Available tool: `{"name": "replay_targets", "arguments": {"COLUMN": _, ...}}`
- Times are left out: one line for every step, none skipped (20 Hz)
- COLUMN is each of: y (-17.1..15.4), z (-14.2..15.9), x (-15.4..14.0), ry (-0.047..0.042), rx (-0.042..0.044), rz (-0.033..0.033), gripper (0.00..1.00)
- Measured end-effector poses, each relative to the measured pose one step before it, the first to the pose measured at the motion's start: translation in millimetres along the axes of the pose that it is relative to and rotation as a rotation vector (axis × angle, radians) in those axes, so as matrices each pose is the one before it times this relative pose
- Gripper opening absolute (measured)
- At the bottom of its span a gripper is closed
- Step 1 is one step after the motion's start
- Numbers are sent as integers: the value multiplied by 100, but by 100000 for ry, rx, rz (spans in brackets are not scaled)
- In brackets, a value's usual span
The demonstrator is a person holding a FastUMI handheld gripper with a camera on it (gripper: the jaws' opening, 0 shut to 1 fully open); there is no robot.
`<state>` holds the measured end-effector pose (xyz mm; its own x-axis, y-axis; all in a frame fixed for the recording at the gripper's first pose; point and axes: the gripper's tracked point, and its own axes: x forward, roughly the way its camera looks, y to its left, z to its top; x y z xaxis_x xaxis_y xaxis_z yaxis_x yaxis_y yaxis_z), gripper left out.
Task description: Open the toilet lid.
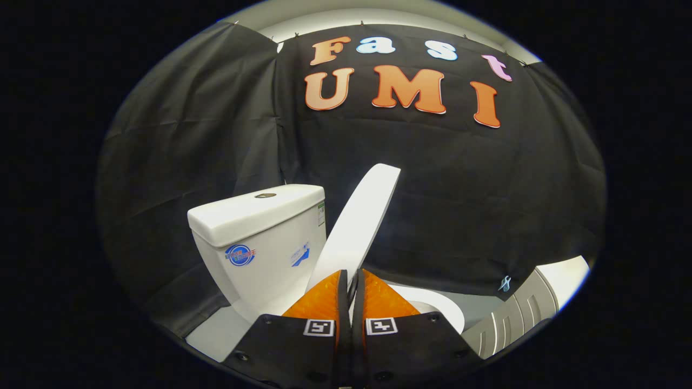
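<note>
The white toilet lid (361,216) stands raised and tilted, leaning away from the tank (259,237) on its left, with its free end high against the black cloth. My gripper (351,281) sits at the lid's lower side edge. Its fingers are nearly together, and a thin white strip of the lid's edge shows in the narrow gap between them. Just beyond the right finger lies the white seat rim (446,313). The hinge and the bowl are hidden behind the fingers.
The tank has a round flush button (265,195) on top and stickers on its side. A grey ribbed panel (513,321) with a white top stands to the right of the seat. Grey floor (216,332) shows below the tank. Black cloth walls close in behind.
</note>
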<state>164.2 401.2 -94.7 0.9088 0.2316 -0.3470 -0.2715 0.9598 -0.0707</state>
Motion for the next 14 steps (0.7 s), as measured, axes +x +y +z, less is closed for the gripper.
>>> {"name": "replay_targets", "arguments": {"y": 491, "z": 190, "x": 31, "ry": -512, "rx": -1153, "rz": 391, "gripper": 8}}
{"name": "replay_targets", "arguments": {"y": 373, "z": 147, "x": 132, "ry": -543, "rx": -792, "rz": 371, "gripper": 8}}
{"name": "replay_targets", "arguments": {"y": 427, "z": 179, "x": 89, "ry": -666, "rx": -750, "rz": 718, "gripper": 8}}
{"name": "replay_targets", "arguments": {"y": 553, "z": 132, "x": 128, "ry": -764, "rx": -542, "rz": 1133, "gripper": 8}}
{"name": "replay_targets", "arguments": {"y": 345, "z": 118, "x": 101, "ry": -389, "rx": 321, "rz": 1039, "gripper": 8}}
{"name": "replay_targets", "arguments": {"y": 284, "z": -12, "x": 114, "ry": -4, "rx": 1300, "rz": 649, "gripper": 8}}
{"name": "replay_targets", "arguments": {"y": 274, "z": 297, "x": -5, "ry": 167, "rx": 1979, "rz": 479, "gripper": 8}}
{"name": "replay_targets", "arguments": {"y": 347, "z": 89, "x": 267, "ry": 258, "rx": 1682, "rz": 558, "gripper": 8}}
{"name": "replay_targets", "arguments": {"y": 490, "z": 212, "x": 237, "ry": 129, "rx": 1156, "rz": 568, "gripper": 8}}
{"name": "replay_targets", "arguments": {"y": 503, "z": 92, "x": 172, "ry": -75, "rx": 33, "rz": 487, "gripper": 8}}
{"name": "replay_targets", "arguments": {"y": 598, "z": 184, "x": 139, "ry": -117, "rx": -833, "rz": 323, "gripper": 8}}
{"name": "replay_targets", "arguments": {"y": 607, "z": 95, "x": 135, "ry": -159, "rx": -1328, "rz": 412, "gripper": 8}}
{"name": "replay_targets", "arguments": {"y": 633, "z": -8, "x": 254, "ry": -41, "rx": -1418, "rz": 463, "gripper": 8}}
{"name": "replay_targets", "arguments": {"y": 685, "z": 68, "x": 235, "ry": 154, "rx": -1522, "rz": 813, "gripper": 8}}
